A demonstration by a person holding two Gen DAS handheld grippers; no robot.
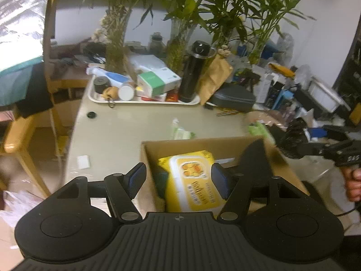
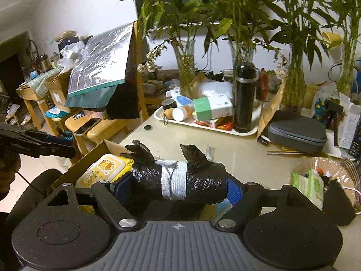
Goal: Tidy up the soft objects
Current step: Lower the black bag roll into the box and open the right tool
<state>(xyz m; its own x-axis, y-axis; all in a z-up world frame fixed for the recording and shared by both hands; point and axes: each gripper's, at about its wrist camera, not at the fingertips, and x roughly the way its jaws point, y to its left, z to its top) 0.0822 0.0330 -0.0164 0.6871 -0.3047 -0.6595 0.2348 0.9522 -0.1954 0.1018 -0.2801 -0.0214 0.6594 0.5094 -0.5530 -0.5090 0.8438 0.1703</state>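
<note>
Our right gripper (image 2: pixel 178 186) clamps a black plastic bundle (image 2: pixel 180 178) banded in white, above the cardboard box (image 1: pixel 203 144) at the table's (image 1: pixel 126 126) near edge. Our left gripper (image 1: pixel 179 180) hangs wide open and empty over the yellow wipes pack (image 1: pixel 191 180) inside the box.

Clamped in the right gripper (image 2: pixel 178 186), the roll of bags (image 2: pixel 180 178) is glossy black with a pale grey ribbed band round its middle. The gripper's pads (image 2: pixel 234 190) are blue; its body is black. Under the left gripper (image 1: pixel 178 180), the wipes pack (image 1: pixel 191 180) is yellow with a white lid and orange pictures, inside a brown cardboard box (image 1: pixel 203 144). Beyond both, the bench (image 1: pixel 126 124) is plain beige, the flask (image 2: pixel 244 97) black, and the tray (image 2: pixel 203 124) white.
</note>
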